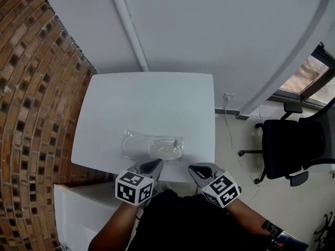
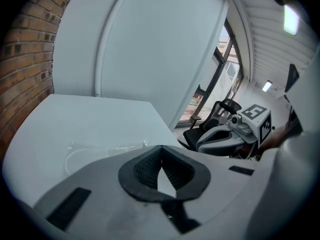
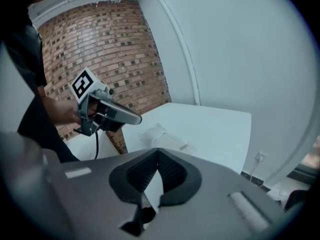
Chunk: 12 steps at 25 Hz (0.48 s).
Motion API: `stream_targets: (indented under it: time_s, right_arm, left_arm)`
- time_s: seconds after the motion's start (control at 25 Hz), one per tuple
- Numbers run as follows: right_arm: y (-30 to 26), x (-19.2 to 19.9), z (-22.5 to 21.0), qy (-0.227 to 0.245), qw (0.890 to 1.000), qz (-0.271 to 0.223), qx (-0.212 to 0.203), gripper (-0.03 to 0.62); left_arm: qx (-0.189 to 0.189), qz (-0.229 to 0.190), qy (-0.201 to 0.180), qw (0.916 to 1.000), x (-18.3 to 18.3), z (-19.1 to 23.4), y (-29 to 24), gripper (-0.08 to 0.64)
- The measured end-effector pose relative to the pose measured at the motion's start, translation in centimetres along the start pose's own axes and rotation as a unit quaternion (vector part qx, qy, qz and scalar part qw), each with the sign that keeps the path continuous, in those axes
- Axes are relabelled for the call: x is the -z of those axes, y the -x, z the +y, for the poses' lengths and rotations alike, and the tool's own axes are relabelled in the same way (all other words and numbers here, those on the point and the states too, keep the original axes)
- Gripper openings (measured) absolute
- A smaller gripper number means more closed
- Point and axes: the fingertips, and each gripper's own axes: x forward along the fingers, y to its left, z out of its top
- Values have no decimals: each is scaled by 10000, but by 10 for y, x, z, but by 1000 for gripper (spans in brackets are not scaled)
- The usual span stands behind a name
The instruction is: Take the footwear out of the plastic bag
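White table (image 1: pixel 152 95) bore the clear plastic bag (image 1: pixel 137 143) near its front edge, with pale footwear (image 1: pixel 165 147), perhaps slippers, inside. We held our left gripper (image 1: pixel 156 163) and right gripper (image 1: pixel 191 168) closed and empty, near the bag.

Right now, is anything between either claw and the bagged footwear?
Nothing visible. The plastic bag lies on the table near its front edge; the left claw and right claw, both shut, hang just short of it.

Clear plastic bag (image 1: pixel 137 140) with pale footwear (image 1: pixel 164 147) inside lies flat on the table (image 1: pixel 152 95).
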Motion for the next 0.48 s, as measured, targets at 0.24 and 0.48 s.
stream_targets:
  time_s: [0.24,0.48]
  right_arm:
    - [-38,28,2,885,9905,948,464,33]
    - [-67,57,-11,1424,9734,1641,725,74]
  left_arm:
    - [349,706,-299,9964,21,31,-30,8]
    - [545,1266,-964,9858,37,39,-58,51]
